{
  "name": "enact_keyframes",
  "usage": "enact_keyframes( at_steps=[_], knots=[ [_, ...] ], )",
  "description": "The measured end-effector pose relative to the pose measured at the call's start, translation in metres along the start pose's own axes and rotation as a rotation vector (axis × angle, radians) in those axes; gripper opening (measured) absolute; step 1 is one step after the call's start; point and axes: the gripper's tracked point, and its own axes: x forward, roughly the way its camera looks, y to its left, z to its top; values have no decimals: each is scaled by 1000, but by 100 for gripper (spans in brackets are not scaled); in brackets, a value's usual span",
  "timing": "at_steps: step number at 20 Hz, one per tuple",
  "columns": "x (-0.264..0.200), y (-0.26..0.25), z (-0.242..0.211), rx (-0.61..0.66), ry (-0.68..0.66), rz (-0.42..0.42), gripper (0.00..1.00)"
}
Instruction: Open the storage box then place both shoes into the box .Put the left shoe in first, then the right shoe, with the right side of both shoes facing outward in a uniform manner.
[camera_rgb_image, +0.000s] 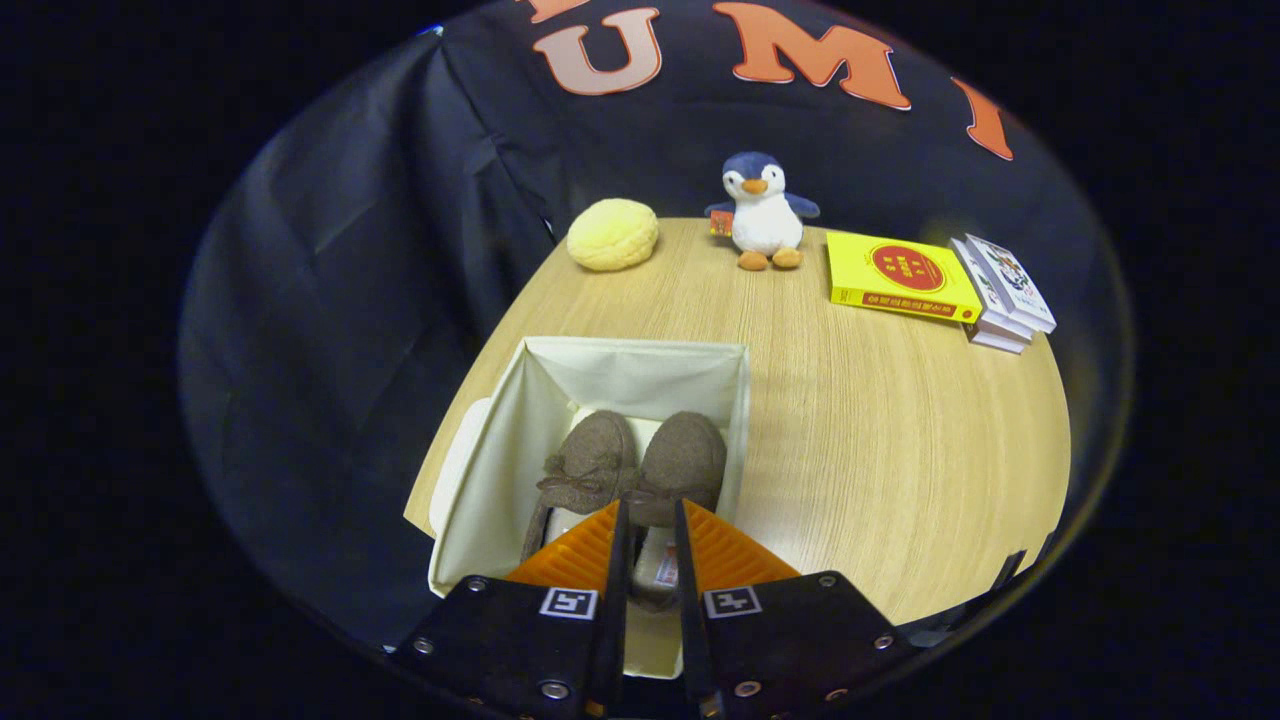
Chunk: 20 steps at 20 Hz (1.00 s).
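Note:
An open cream fabric storage box (500, 470) stands on the wooden table near its left edge. Two brown felt shoes lie side by side inside it, toes pointing away from me. The left shoe (590, 460) has a small bow on top. The right shoe (685, 460) lies against the box's right wall. My gripper (650, 545) reaches down into the box over the right shoe's rear half. Its orange-and-black fingers (615, 560) stand narrowly apart and press on that shoe's sides, with the pale insole showing between them.
The box's pale lid (455, 470) lies against its left side. At the table's far end sit a yellow bun-shaped cushion (612, 234), a penguin plush (764, 212), a yellow book (900, 275) and a stack of white books (1005, 295). Bare table (900, 450) lies right of the box.

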Motion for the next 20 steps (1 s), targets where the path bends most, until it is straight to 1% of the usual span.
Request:
enact_keyframes(
  at_steps=[2,4,5,9,12,15,18,20],
  knots=[
    [-26,-16,21,-9,-86,19,30],
    [-54,-37,41,-10,-186,35,38],
    [-69,-50,50,-9,-237,37,47],
    [-125,-111,78,-9,-414,-10,70],
    [-169,-155,96,-17,-520,-70,78],
    [-214,-186,113,-1,-636,-93,85],
    [-256,-217,125,25,-750,-111,89],
    [-279,-241,127,28,-814,-147,91]
  ],
)
